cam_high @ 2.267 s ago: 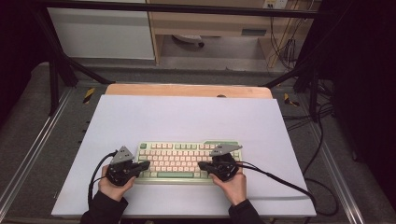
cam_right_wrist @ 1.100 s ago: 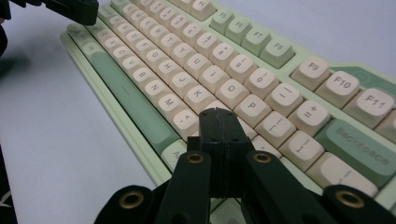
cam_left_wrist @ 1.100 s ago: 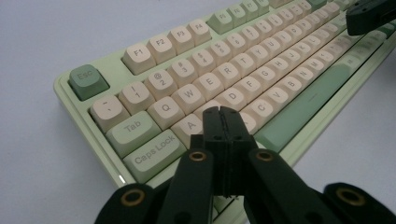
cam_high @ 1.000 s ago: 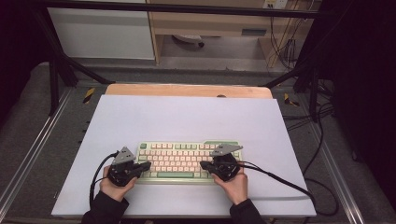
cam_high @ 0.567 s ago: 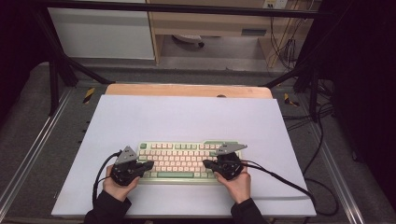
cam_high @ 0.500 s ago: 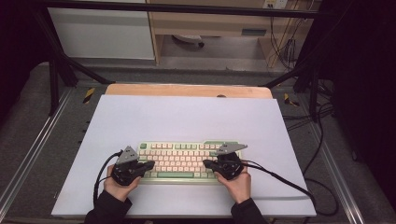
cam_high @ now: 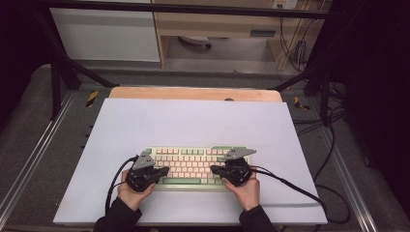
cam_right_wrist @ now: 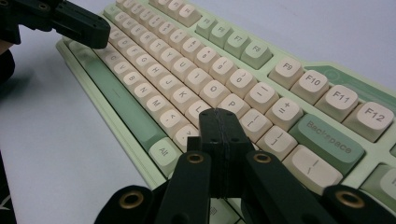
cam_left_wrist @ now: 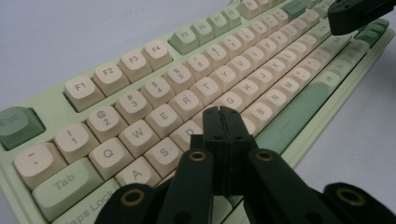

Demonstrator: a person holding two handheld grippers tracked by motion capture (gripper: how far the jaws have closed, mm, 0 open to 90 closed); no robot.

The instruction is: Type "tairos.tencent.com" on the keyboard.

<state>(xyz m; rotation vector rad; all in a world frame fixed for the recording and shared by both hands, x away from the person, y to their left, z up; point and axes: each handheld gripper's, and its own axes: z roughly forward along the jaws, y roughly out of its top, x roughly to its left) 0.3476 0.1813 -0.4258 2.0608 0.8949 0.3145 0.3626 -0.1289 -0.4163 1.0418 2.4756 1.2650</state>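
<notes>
**Two closed grippers poised over a keyboard**

The left gripper hung over the left end of a pale green keyboard, its jaws pressed flat together with nothing between them. In the left gripper view the joined tips sat just above the letter rows, near the D and F keys, with the Tab key off to their left and the long green spacebar running away to their right.

The right gripper hung over the right end of the same keyboard, jaws likewise shut on nothing. In the right gripper view its tips stood over the keys near the Alt key, with the Backspace key just to their right and the function row beyond. Each gripper showed far off at the top of the other's view.

The keyboard lay flat on the near middle of a light lavender-white surface, straight ahead of both hands, its long side parallel to the near edge. A strip of bare wood showed along the far edge of the surface. Black cables trailed from each gripper, the right one looping off the surface's right side.

Around the surface ran a grey carpeted floor with metal rails. Behind stood a white cabinet and a wooden desk, with wires hanging at the right. The room's edges were dark.
</notes>
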